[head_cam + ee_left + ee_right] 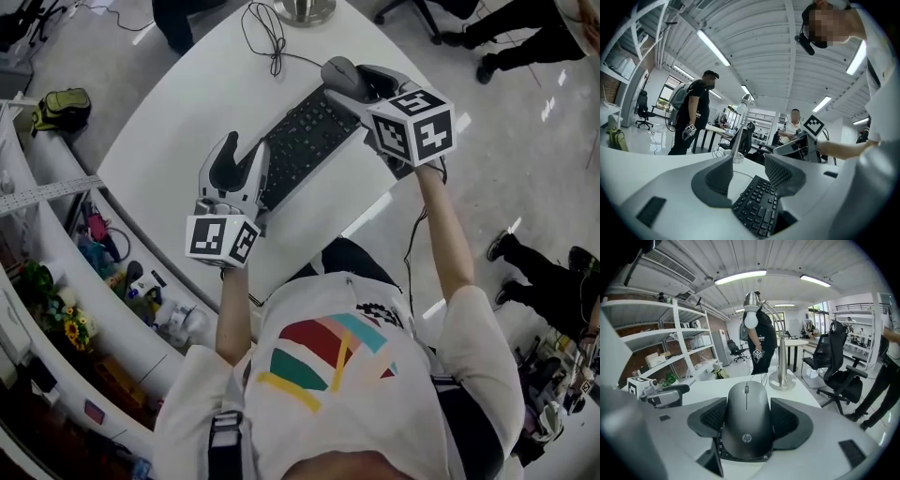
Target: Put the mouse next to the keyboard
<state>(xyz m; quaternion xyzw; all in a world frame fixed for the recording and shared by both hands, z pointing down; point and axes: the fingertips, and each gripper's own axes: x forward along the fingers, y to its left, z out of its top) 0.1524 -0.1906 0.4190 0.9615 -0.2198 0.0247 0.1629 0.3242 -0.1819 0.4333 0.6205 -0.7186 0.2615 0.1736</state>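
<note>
Now, right gripper (746, 417): pinching the HP mouse (339, 71) over the keyboard's (300, 141) far end.
Left gripper (239, 155): spread, empty.
Placement: set flat on desk (187, 103) beside keyboard.

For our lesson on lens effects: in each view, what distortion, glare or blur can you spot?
Head view: even light, bright reflected streaks on the floor at right. Left gripper view: strong fisheye, dark corners, bowed ceiling lights. Right gripper view: same fisheye bends the shelves; the mouse between the jaws is sharp.
</note>
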